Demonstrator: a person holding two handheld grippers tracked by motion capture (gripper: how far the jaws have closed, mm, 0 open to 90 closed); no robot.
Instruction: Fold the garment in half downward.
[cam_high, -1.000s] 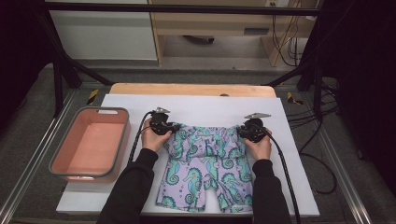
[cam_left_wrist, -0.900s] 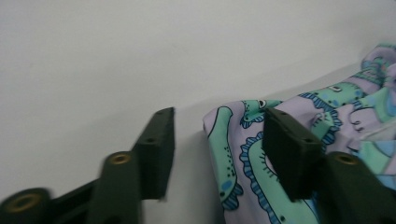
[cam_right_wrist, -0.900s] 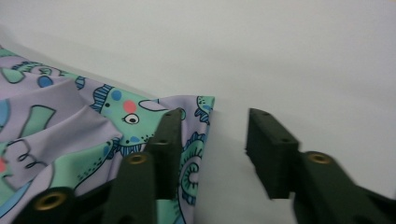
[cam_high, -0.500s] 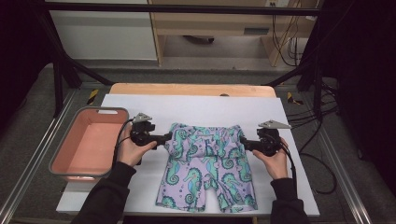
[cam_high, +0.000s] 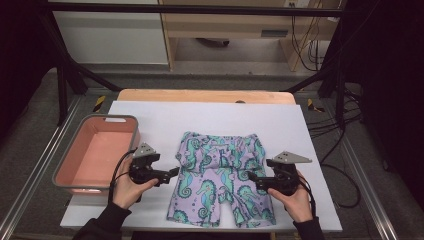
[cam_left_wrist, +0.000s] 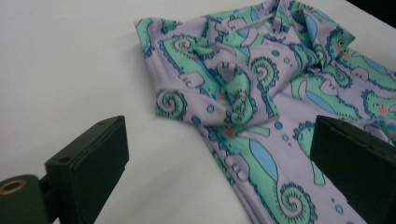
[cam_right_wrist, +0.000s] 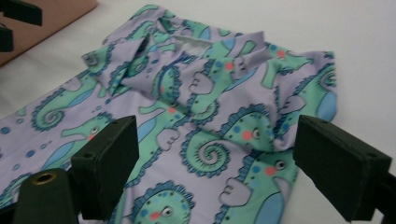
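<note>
A pair of lilac shorts printed with green seahorses lies flat on the white sheet, with the waist at the far end and the legs toward me. The waistband is rumpled and partly folded over. My left gripper is at the shorts' left side, pointing at them. Its jaws have just been opening, and in the left gripper view they stand wide apart above the cloth's edge without pressing it. My right gripper mirrors it at the right side. Its jaws have also just been opening and hover over the fabric.
A pink tub with a grey rim stands at the sheet's left edge, close to my left hand. The wooden tabletop shows beyond the sheet. Black frame posts and cables flank the table. White sheet lies bare beyond the waistband.
Both grippers let go of the waistband corners, swung outward, then drew back toward me beside the shorts' hips. Their jaws went from shut to wide apart. The shorts stayed in place.
</note>
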